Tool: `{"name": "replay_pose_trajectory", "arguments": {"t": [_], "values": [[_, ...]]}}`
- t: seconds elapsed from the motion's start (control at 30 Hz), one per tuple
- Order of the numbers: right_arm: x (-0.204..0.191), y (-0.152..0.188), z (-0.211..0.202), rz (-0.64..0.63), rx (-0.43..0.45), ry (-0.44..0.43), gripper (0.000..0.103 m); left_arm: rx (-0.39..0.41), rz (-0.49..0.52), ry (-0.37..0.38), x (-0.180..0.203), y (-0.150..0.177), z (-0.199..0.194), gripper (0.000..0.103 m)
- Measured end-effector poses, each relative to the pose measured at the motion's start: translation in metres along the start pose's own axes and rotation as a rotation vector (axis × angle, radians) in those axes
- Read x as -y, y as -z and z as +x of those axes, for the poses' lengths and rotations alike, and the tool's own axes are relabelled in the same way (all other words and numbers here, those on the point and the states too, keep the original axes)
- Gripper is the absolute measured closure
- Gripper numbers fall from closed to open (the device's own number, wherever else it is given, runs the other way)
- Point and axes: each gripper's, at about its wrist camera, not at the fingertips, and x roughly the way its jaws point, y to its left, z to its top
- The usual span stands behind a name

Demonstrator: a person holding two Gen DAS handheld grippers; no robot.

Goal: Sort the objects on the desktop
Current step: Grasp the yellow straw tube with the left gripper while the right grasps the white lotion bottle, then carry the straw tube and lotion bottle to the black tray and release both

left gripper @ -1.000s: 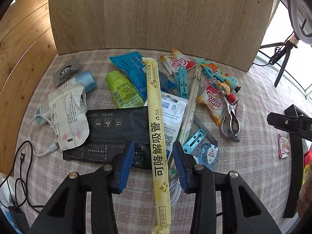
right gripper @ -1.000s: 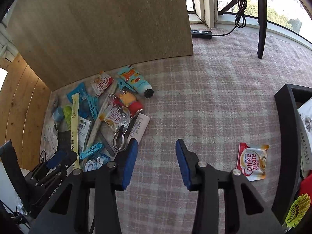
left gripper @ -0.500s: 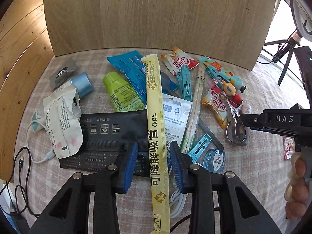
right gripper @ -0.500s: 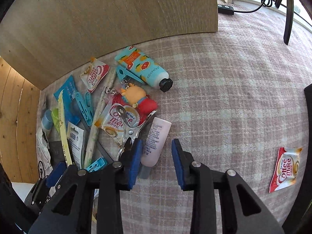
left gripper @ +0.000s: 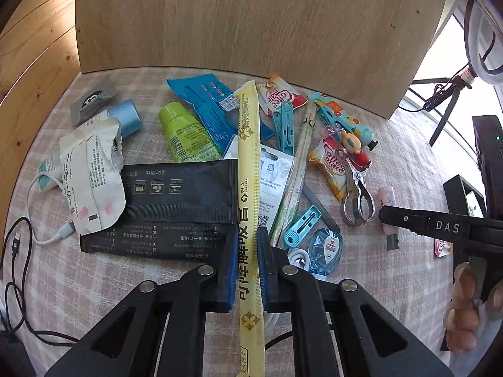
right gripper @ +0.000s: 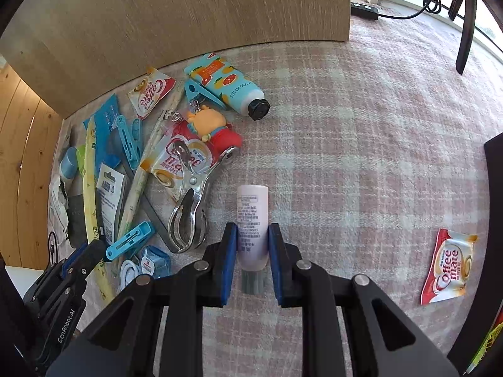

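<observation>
A heap of small desk items lies on a pink checked cloth (right gripper: pixel 361 157). A long yellow straw packet (left gripper: pixel 248 144) runs over the heap toward me, and my left gripper (left gripper: pixel 248 240) is shut on its near part, both blue pads pressed to its sides. In the right wrist view a pale pink tube (right gripper: pixel 252 204) with a grey cap lies apart from the heap. My right gripper (right gripper: pixel 252 234) points down over it with its jaws closing, and both pads touch the tube's sides. The same pink tube (left gripper: pixel 387 194) shows at the right of the left wrist view.
Around the yellow packet lie black packets (left gripper: pixel 176 194), a green tube (left gripper: pixel 185 132), blue clothes pegs, a metal clip (right gripper: pixel 188 213) and an orange-print tube (right gripper: pixel 226 84). A lone Coffee mate sachet (right gripper: pixel 446 267) lies right, by a black tray (right gripper: pixel 493 172). A wooden board (left gripper: pixel 251 15) stands behind.
The left jaws have shut onto the yellow straw packet. The right gripper came down and leftward over the pink tube, and its jaws narrowed around it.
</observation>
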Motion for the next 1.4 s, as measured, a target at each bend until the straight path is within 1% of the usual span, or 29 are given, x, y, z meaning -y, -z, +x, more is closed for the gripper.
{"name": "replay_pose_trajectory", "arguments": {"t": [0.13,0.33,0.53,0.6,0.73,0.8,1.0,1.1,1.23,1.4], "values": [[0.014,0.012,-0.011,0.008,0.01,-0.019,0.083,0.01,-0.009,0.008,0.005,0.005,-0.012,0.093],[0.043,0.04,-0.046,0.02,0.059,-0.052,0.083,0.043,-0.011,0.015,0.023,0.015,-0.043,0.093],[0.071,0.063,-0.089,0.014,0.111,-0.07,0.083,0.081,0.007,0.043,0.064,0.028,-0.078,0.093],[0.092,0.075,-0.108,0.018,0.125,-0.077,0.083,0.088,0.021,0.056,0.084,0.032,-0.086,0.093],[0.122,0.084,-0.13,0.038,0.153,-0.068,0.083,0.091,0.062,0.098,0.135,0.041,-0.097,0.093],[0.141,0.091,-0.143,0.053,0.167,-0.062,0.083,0.088,0.085,0.133,0.166,0.047,-0.099,0.093],[0.224,0.108,-0.187,0.089,0.207,-0.002,0.083,0.071,0.153,0.231,0.273,0.072,-0.101,0.093],[0.271,0.116,-0.208,0.126,0.227,0.027,0.083,0.06,0.202,0.265,0.328,0.083,-0.098,0.093],[0.329,0.124,-0.232,0.172,0.247,0.062,0.083,0.04,0.251,0.3,0.39,0.097,-0.092,0.093],[0.382,0.129,-0.247,0.203,0.251,0.09,0.083,0.022,0.288,0.312,0.45,0.106,-0.081,0.093]]}}
